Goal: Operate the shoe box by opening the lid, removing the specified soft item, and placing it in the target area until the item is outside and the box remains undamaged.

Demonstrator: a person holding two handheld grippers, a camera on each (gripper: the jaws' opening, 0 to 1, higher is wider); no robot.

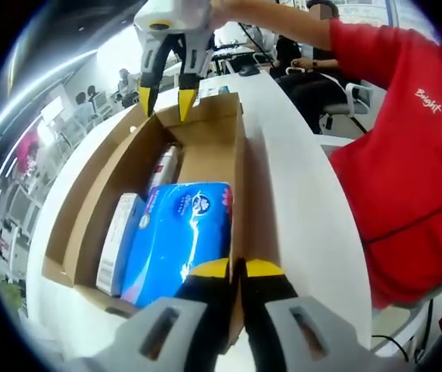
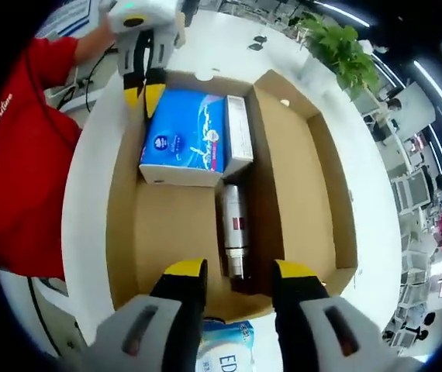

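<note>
- Shoe box (image 2: 205, 232) sits open on the white bench (image 2: 89, 194), lid flap (image 2: 306, 178) folded out flat beside the tray.
- Blue soft tissue pack (image 1: 178, 240) lies inside the box at the left tongs' end, next to a white carton (image 1: 116, 240); a silver can (image 2: 233, 225) lies along the middle of the floor.
- Left tongs (image 1: 236, 270): tips nearly together at the box wall (image 1: 239, 170) beside the blue pack; can't tell if they pinch the wall.
- Right tongs (image 2: 229, 270): tips apart, holding nothing, over the opposite end of the box near the can.
- Another blue-and-white pack (image 2: 225, 349) lies on the bench outside the box, under the right tongs.
- Person in a red shirt (image 1: 407, 155) stands at the bench edge.
</note>
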